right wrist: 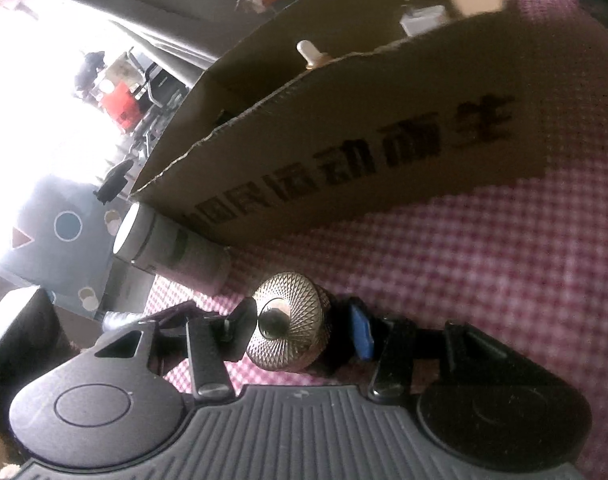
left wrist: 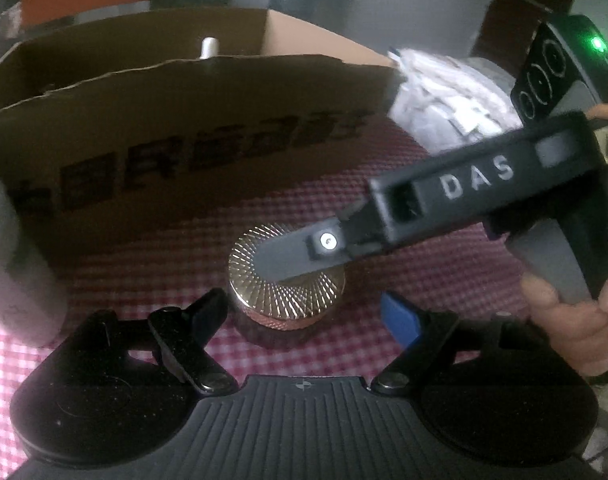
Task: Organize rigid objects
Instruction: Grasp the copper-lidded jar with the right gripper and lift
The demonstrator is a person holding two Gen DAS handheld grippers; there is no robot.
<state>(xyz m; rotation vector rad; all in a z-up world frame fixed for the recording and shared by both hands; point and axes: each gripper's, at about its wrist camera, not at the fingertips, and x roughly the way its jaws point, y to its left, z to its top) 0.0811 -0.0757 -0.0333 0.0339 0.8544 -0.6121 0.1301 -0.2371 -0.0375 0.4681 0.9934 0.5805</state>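
One white cylinder [right wrist: 172,250] lies on its side at the left, smooth and plastic-looking, touching the near wall of the single cardboard box [left wrist: 176,128]; in the left wrist view only a blurred pale edge of it shows. The box is plain brown corrugated board with a ragged torn top rim and one row of bold black printed characters across its near face. Over the rim pokes one small white knob-shaped tip [left wrist: 209,46], with the rest of it hidden inside, and a pale blocky piece [right wrist: 421,20] shows farther right, too blurred to name. Near the box, on the red-and-white checked cloth [left wrist: 383,208], stands one round gold jar lid [left wrist: 286,276], metallic, its flat top cut with fine radiating ridges and its side knurled; what sits beneath it is hard to make out. The left gripper [left wrist: 304,312] has one black finger and one blue-tipped finger spread open, either side of the lid without touching it. The right gripper [right wrist: 296,330] comes in from the right, marked DAS, its fingers close on either side of the lid; whether they actually pinch it I cannot tell. At the far right a crumpled white wrapper [left wrist: 443,96] lies on the cloth.
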